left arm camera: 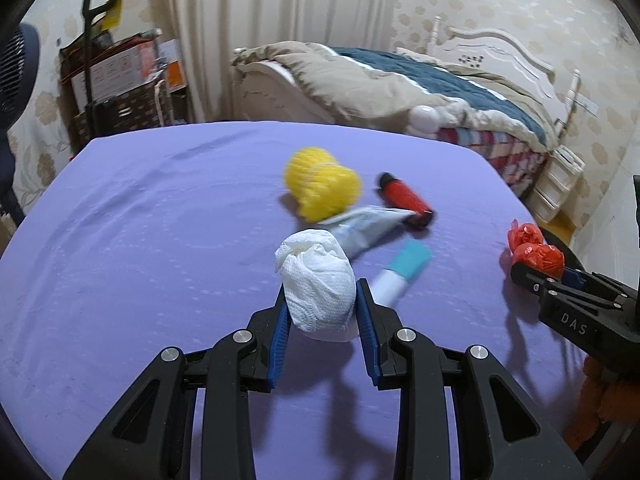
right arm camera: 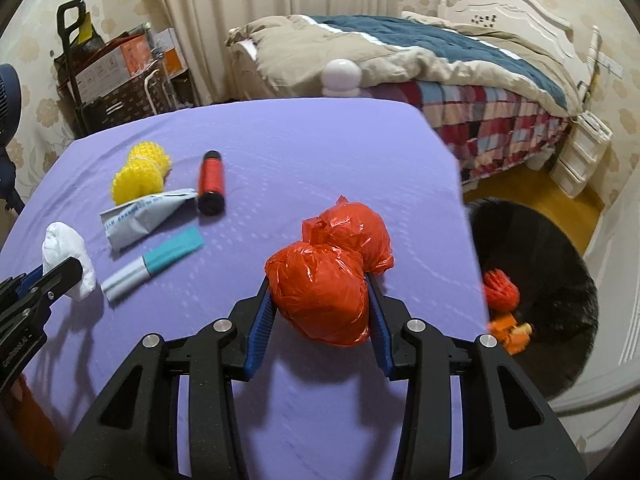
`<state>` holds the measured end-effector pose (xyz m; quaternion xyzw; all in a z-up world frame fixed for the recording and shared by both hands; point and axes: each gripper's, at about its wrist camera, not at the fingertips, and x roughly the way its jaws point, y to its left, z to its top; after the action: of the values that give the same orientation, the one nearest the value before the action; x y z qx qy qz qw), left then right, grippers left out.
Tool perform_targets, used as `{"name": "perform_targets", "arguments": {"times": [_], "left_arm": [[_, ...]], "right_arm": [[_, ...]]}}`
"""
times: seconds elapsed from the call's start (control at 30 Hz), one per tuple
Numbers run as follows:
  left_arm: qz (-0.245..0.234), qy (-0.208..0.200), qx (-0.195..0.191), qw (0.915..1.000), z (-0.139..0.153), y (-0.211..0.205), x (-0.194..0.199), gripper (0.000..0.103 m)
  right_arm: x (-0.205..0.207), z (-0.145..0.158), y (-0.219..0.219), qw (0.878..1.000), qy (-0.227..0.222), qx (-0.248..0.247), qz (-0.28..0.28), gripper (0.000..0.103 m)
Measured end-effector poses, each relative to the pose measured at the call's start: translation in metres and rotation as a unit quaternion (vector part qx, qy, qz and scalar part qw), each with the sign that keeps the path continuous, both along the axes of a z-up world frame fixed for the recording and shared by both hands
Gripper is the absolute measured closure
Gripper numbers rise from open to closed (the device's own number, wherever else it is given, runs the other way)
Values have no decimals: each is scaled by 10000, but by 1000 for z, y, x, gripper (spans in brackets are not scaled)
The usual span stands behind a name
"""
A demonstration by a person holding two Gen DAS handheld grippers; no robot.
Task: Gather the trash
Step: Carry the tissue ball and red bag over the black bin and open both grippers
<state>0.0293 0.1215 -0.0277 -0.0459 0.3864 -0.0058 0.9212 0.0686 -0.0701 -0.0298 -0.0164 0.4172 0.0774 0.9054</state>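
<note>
My left gripper is shut on a crumpled white paper towel, held just above the purple table; it also shows at the left of the right wrist view. My right gripper is shut on a knotted red plastic bag, near the table's right edge; the bag also shows in the left wrist view. A black trash bin stands on the floor right of the table, with orange items inside.
On the table lie a yellow spiky ball, a red and black cylinder, a grey foil pouch and a teal and white tube. A bed stands behind, a cart with boxes at back left.
</note>
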Motion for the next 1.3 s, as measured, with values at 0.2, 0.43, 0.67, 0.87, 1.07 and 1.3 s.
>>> {"name": "perform_targets", "arguments": {"times": [0.2, 0.43, 0.67, 0.87, 1.07, 1.3], "left_arm": [[-400, -30, -36, 9992, 3, -35, -2, 71], [-860, -165, 2, 9962, 9, -77, -2, 71], [-1328, -204, 35, 9909, 11, -124, 6, 71], [-1684, -292, 111, 9852, 14, -167, 19, 71], [-1880, -297, 180, 9815, 11, -197, 34, 71], [-2042, -261, 248, 9783, 5, -226, 54, 71]], "right_arm": [[-18, 4, -31, 9995, -120, -71, -277, 62], [-32, 6, -68, 9979, -203, -82, -609, 62], [-38, 5, -104, 9953, -235, -63, -934, 62], [-37, 7, -134, 9925, -281, -61, -1185, 62], [-32, 6, -156, 9899, -292, -56, -1384, 62], [-22, 5, -178, 9876, -302, -102, -1538, 62]]}}
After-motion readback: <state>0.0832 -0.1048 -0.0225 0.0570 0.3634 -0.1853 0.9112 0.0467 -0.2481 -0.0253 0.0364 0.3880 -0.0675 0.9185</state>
